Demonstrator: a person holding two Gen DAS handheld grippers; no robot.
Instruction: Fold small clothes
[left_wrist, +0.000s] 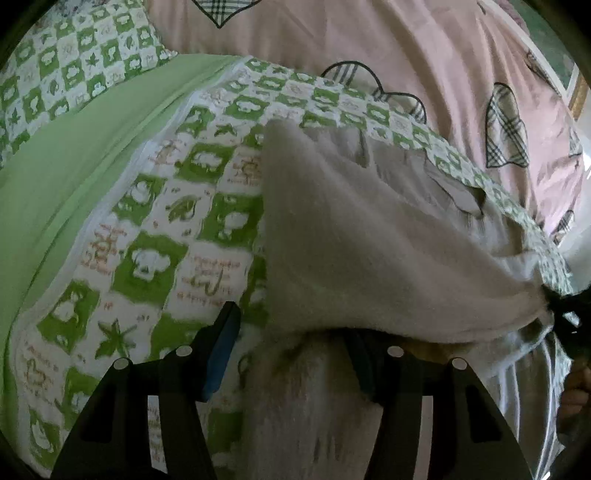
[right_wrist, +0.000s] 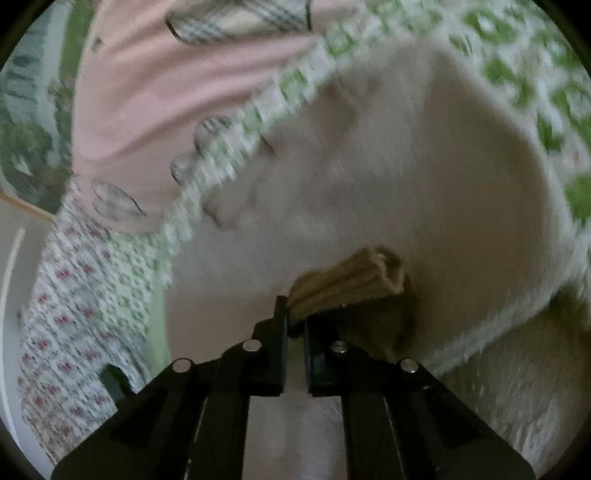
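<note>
A small beige fleece garment (left_wrist: 369, 236) lies on the green-and-white patterned bedspread (left_wrist: 147, 206), its fuzzy lining turned up. My left gripper (left_wrist: 291, 350) stands open, with the garment's near edge draped over its right finger and bunched between the jaws. My right gripper (right_wrist: 295, 325) is shut on a ribbed tan cuff (right_wrist: 351, 280) of the same garment (right_wrist: 424, 166) and holds it lifted. The right gripper also shows at the right edge of the left wrist view (left_wrist: 565, 314).
A pink quilt with plaid hearts (left_wrist: 406, 55) lies bunched behind the garment. A plain green strip (left_wrist: 74, 155) crosses the bedspread at the left. A floral sheet (right_wrist: 74, 295) and the bed's edge are at the left in the right wrist view.
</note>
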